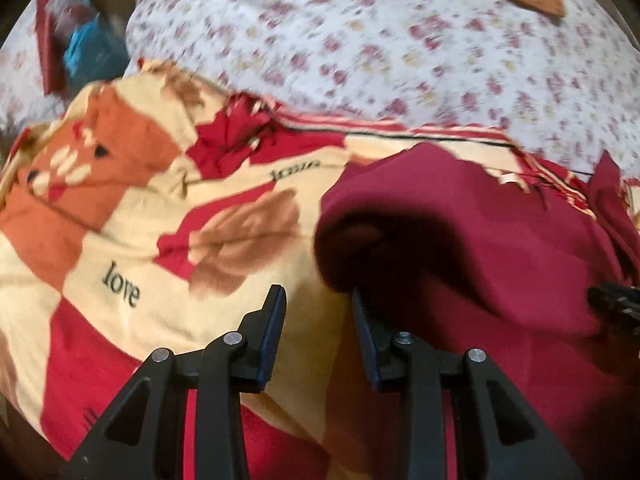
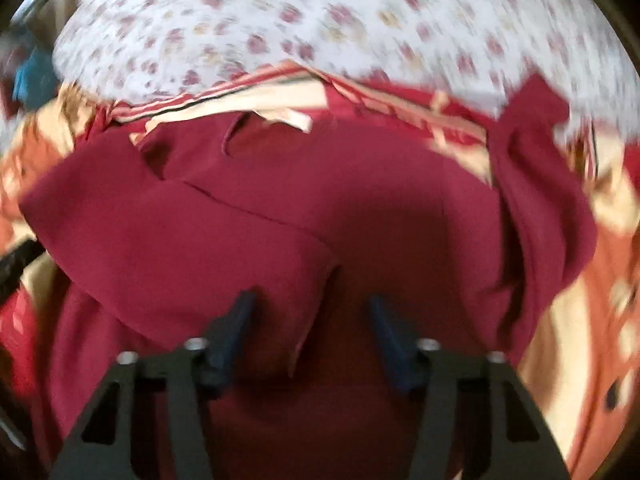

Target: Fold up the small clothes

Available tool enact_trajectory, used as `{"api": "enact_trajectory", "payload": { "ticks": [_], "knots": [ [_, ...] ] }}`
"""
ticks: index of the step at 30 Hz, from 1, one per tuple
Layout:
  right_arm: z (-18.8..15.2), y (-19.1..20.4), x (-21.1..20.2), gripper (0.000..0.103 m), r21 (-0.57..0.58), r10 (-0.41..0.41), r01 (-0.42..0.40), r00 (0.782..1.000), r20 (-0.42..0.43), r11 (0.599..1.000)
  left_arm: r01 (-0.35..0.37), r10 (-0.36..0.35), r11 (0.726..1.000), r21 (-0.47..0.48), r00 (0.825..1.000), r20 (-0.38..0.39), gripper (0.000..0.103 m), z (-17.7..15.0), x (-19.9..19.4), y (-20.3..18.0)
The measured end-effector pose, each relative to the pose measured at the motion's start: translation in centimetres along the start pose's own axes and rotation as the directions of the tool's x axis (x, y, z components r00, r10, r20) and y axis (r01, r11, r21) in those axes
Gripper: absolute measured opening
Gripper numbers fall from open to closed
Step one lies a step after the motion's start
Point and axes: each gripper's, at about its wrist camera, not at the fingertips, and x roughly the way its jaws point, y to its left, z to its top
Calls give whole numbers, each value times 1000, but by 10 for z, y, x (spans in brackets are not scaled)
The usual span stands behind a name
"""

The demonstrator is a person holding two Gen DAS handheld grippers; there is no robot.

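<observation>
Here I have my left gripper [image 1: 316, 300] spread wide with nothing between its fingers, hovering over the patterned blanket [image 1: 132, 248]; the word "love" sits just to its left, and the maroon garment [image 1: 460, 220] lies ahead and to its right, its near folded edge just beside the right finger. Beyond both, the floral sheet [image 1: 380, 48] fills the far side. At the right edge of this view I can see a bit of my right gripper [image 1: 616, 300]. On its own camera, the right gripper [image 2: 310, 304] is also wide apart, gripping nothing, directly above the maroon garment [image 2: 320, 208], with a folded flap ahead-left of the fingers. The picture is blurred.
</observation>
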Motion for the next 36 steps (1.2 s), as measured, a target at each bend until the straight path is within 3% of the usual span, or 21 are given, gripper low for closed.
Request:
{"api": "enact_trajectory", "payload": {
  "ticks": [1,4,7,11,14,16,18,19,20,23,26,29,33,36],
  "knots": [
    [2,3,-2,5,-21,7,-6,1000,4,1000,-3,3,1000,-11,1000,-12,13,-2,5,3],
    [8,3,-15,5,-58,3,-1,999,35,998,-3,2,999,-37,999,-36,13,-5,15,7],
    [21,-5,-43,5,-65,-31,40,992,120,997,21,-22,998,-60,999,-25,13,-8,11,9],
    [42,-36,-64,5,4,-140,142,971,194,990,30,-32,997,-71,999,-23,13,-9,12,8],
    [51,-61,-52,5,61,-209,202,965,159,977,33,-34,997,-71,999,-23,13,-10,12,8],
    [50,-70,-36,5,80,-211,203,971,109,976,48,-50,996,-70,998,-27,13,-10,10,7],
    [48,-73,-19,14,75,-199,195,979,46,978,69,-71,996,-63,997,-30,13,-10,5,5],
    [46,-72,-15,25,74,-196,195,980,17,978,79,-80,995,-55,996,-27,13,-10,2,5],
    [43,-72,-18,38,88,-187,185,982,20,979,84,-85,995,-46,996,-25,13,-10,-1,4],
    [42,-59,-40,48,111,-83,72,992,94,991,89,-90,995,-40,995,-32,13,-9,-1,2],
    [58,-18,-47,52,-23,75,-72,991,113,997,67,-68,997,-33,997,-47,13,-8,8,-1],
    [81,38,-37,60,-172,213,-196,973,89,965,68,-71,996,-49,996,-53,13,-8,16,1],
    [108,103,9,61,-326,250,-226,968,34,918,91,-93,994,-59,995,-36,13,-8,19,9],
    [118,126,40,61,-369,255,-247,966,-27,896,121,-123,991,-60,992,-24,13,-8,23,13]
  ]
}}
